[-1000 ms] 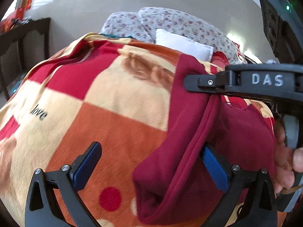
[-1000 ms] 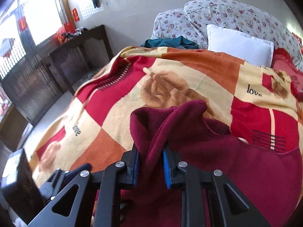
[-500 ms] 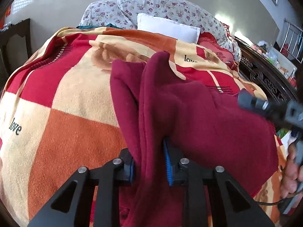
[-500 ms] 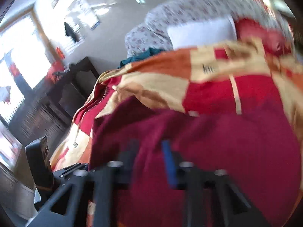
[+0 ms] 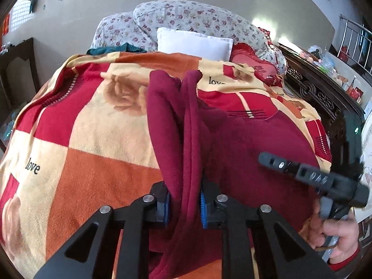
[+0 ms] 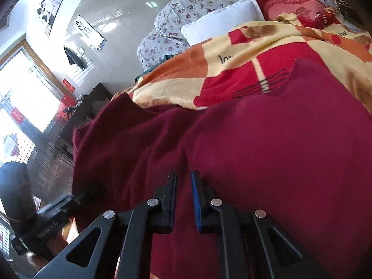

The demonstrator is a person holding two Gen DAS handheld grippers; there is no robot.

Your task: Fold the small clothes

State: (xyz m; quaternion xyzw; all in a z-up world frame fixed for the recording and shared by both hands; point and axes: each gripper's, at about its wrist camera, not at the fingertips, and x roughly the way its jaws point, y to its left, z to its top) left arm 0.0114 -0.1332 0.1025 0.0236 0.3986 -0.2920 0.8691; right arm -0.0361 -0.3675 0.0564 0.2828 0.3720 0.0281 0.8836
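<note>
A maroon fleece garment (image 5: 244, 144) lies on a bed covered by a red, orange and cream blanket (image 5: 93, 139). My left gripper (image 5: 184, 200) is closing, and its blue pads press on an upright fold of the garment, raised off the blanket. My right gripper (image 5: 262, 158), held by a hand (image 5: 334, 232), hovers over the garment's right side. In the right wrist view the right gripper (image 6: 183, 181) sits low over the maroon garment (image 6: 267, 144). Its jaws are drawn to a narrow slit, and no gripped fold shows there. The left gripper (image 6: 76, 197) is blurred at lower left.
At the bed's head are floral quilts (image 5: 186, 21), a white pillow (image 5: 193, 41), a red heart cushion (image 5: 251, 58) and a teal cloth (image 5: 111, 50). A dark carved wooden frame (image 5: 320, 93) runs along the right side. A dark cabinet (image 5: 14, 69) stands left.
My left gripper went from wide open to shut on the garment's fold and lifted it. The right gripper left that fold, swung right and down, and rolled.
</note>
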